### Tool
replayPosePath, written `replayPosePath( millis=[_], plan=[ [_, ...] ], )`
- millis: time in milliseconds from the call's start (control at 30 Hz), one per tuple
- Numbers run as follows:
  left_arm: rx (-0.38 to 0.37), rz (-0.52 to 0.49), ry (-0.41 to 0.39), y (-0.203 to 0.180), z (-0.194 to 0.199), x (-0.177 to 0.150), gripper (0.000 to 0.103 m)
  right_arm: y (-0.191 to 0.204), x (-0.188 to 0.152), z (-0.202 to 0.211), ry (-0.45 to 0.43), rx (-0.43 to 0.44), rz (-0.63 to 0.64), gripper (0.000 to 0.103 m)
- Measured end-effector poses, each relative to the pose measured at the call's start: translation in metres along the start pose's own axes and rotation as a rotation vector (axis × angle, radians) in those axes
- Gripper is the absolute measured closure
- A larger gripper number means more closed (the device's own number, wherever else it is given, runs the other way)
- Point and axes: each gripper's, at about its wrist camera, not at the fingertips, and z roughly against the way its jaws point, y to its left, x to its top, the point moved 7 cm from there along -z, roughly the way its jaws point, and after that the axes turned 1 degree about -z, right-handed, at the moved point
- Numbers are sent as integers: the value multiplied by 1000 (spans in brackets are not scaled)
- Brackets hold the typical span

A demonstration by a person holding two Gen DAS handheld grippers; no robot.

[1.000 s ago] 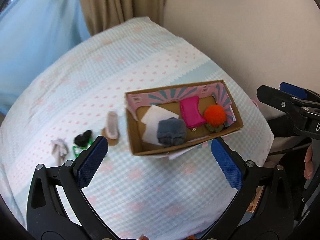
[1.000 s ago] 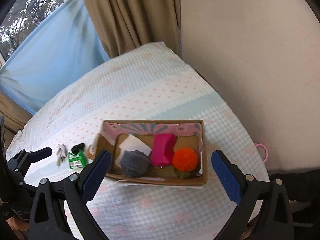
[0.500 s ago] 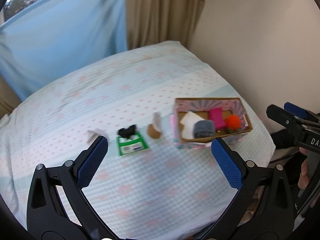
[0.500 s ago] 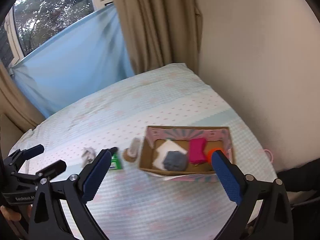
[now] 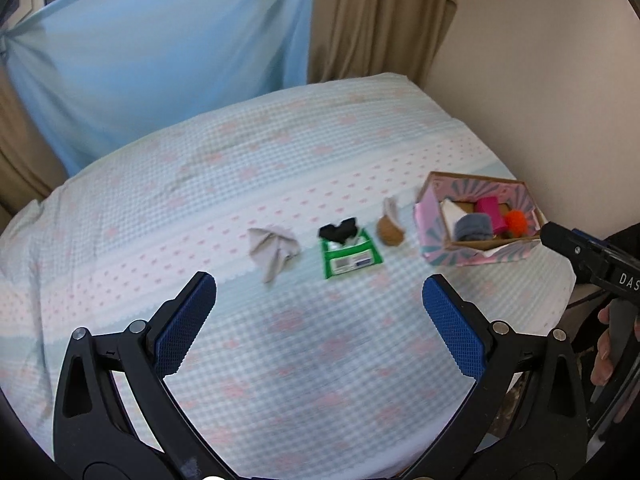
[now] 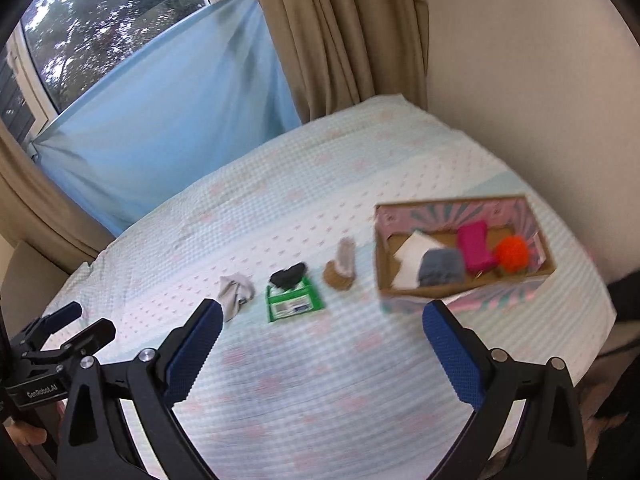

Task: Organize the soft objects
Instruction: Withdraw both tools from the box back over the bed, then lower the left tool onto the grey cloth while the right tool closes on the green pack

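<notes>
A cardboard box (image 5: 437,249) (image 6: 464,291) with pink lining sits at the bed's right side. It holds a white cloth (image 6: 414,252), a grey knit item (image 6: 440,267), a pink item (image 6: 474,249) and an orange pom-pom (image 6: 513,253). Left of the box, in a row, lie a brown and beige item (image 5: 390,227) (image 6: 342,268), a black item (image 5: 338,230) (image 6: 288,275) on a green packet (image 5: 351,258) (image 6: 293,303), and a grey cloth (image 5: 272,250) (image 6: 236,295). My left gripper (image 5: 319,317) and right gripper (image 6: 320,344) are open and empty, held above the bed's near part.
The bed (image 5: 224,184) has a pale checked cover with pink dots. A blue sheet (image 5: 160,48) and beige curtains (image 5: 380,16) stand behind it, a wall (image 5: 540,80) at right. The right gripper's tip shows in the left wrist view (image 5: 584,258).
Both grippers have pulled back and up from the box, and the left view has swung left. The row of loose items is now in full view. Both stay open.
</notes>
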Motion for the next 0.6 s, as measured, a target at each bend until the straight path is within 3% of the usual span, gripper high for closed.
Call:
replayPosePath(
  millis=[333,600],
  plan=[
    [-2,38,67,60,-62,6,0,33,-23,-79,107,9,-146,3],
    [-40,20,179,78,-155,7,1,35,-40,-166,184,5,-334,3]
  ],
)
